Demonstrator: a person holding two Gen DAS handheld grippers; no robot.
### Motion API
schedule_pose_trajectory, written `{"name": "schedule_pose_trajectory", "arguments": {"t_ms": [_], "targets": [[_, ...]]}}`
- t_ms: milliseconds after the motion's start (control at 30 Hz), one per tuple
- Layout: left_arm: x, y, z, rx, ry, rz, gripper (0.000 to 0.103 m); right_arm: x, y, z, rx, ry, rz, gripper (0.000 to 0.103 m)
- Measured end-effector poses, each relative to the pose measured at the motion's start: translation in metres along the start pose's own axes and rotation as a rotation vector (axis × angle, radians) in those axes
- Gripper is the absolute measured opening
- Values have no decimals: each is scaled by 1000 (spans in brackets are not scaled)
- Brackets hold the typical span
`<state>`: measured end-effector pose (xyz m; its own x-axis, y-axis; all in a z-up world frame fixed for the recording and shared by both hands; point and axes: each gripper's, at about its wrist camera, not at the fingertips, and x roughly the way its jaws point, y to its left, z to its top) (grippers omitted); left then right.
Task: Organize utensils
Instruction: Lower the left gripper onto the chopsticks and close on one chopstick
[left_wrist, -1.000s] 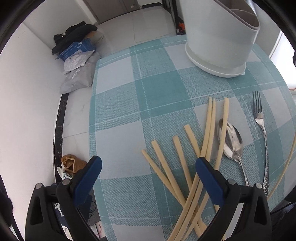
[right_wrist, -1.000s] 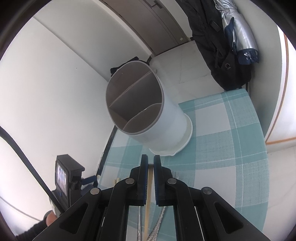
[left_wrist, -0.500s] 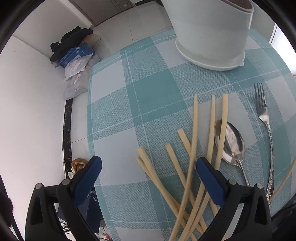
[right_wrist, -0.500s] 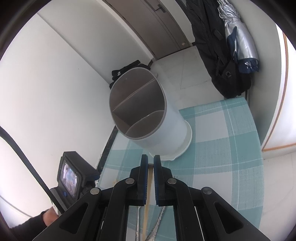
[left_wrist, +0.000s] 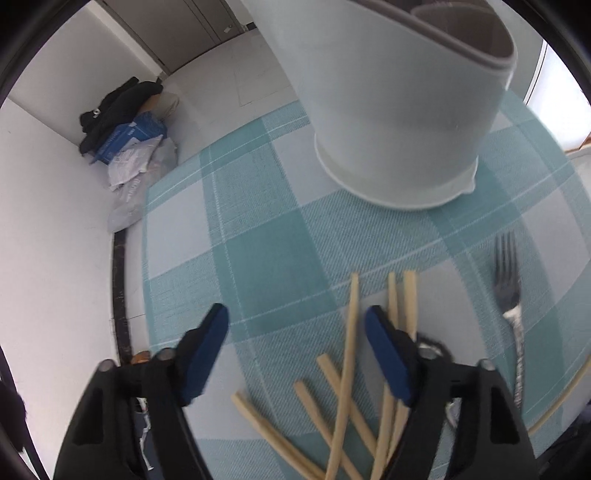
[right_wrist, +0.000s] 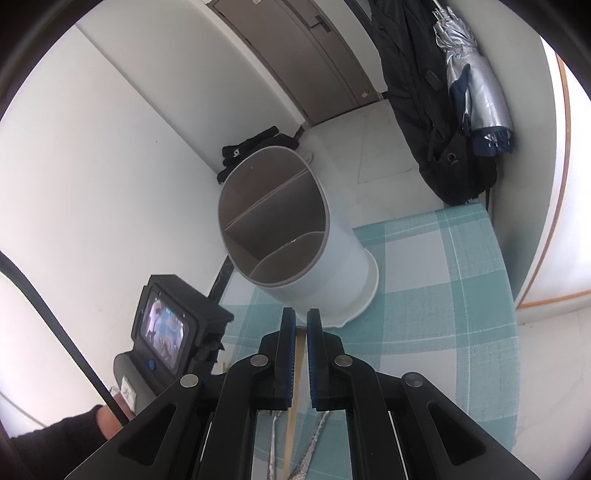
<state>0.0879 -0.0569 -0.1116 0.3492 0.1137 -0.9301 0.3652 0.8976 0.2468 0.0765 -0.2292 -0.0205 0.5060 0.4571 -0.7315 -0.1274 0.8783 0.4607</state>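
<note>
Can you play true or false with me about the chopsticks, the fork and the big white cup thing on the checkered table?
1. The white utensil holder stands upright on the checkered tablecloth. True.
2. The utensil holder is full of forks. False: the compartments that show look empty.
3. The left gripper has its jaws wide apart, holding nothing. True.
4. The fork lies inside the utensil holder. False: it lies flat on the tablecloth, to the right of the chopsticks.
5. The right gripper has its jaws wide open. False: they stand nearly together, with a chopstick showing in the narrow gap.
</note>
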Motion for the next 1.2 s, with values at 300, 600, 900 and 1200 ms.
{"name": "schedule_pose_trajectory", "arguments": {"t_ms": [300,600,900,1200], "targets": [[0,-12,8,35,-22,-117,4,6,-5,3,8,9,-16,5],[-10,13,9,-120,-78,-182,1,8,-4,2,-9,3,-42,5],[-23,24,-1,-122,-97,-190,1,2,3,-3,-26,-11,-49,5],[6,18,-3,-100,-1,-190,48,-3,7,-11,-52,-12,-61,5]]}}
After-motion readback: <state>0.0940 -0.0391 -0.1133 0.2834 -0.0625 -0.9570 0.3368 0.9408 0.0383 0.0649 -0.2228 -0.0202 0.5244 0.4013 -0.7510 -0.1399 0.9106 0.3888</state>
